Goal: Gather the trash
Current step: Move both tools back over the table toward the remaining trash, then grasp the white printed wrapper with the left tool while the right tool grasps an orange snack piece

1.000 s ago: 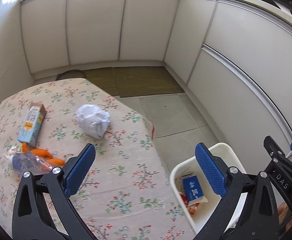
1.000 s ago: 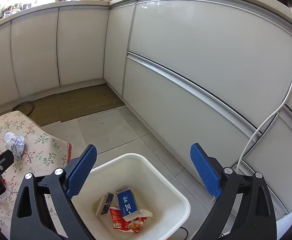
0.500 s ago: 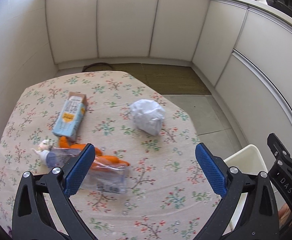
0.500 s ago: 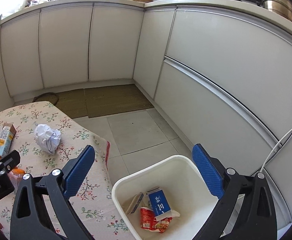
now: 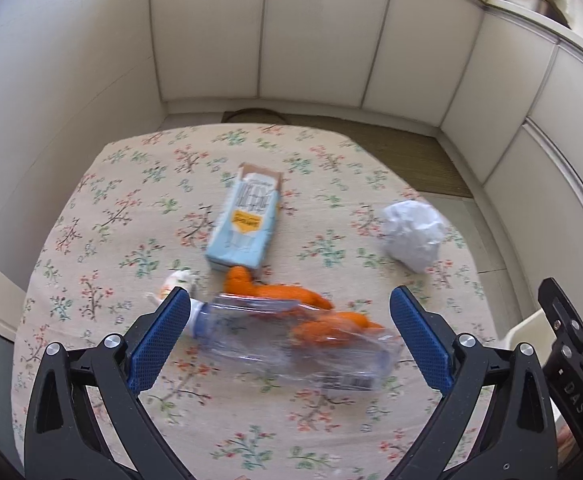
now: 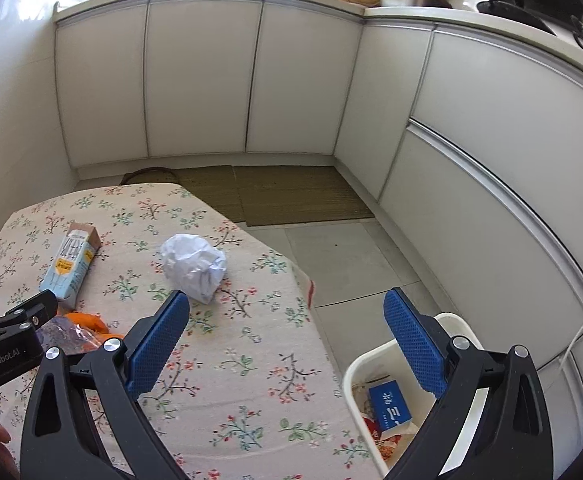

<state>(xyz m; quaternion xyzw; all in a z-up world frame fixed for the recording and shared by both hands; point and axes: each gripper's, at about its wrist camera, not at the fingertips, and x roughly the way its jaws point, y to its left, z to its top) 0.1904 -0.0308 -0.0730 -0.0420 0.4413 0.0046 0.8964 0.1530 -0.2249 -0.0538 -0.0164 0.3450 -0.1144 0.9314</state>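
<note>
Left wrist view: our left gripper (image 5: 287, 338) gapes wide above a clear plastic bottle (image 5: 291, 344) lying on the floral tablecloth (image 5: 251, 432); orange peel (image 5: 275, 292) and a blue carton (image 5: 247, 224) just beyond, crumpled paper (image 5: 413, 236) further right.

Right wrist view: our right gripper (image 6: 287, 344) is wide, empty, between table edge and white bin (image 6: 375, 360) holding a blue box (image 6: 389, 406).

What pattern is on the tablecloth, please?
Small red and green floral sprigs on cream tablecloth; clearest in the left wrist view.
</note>
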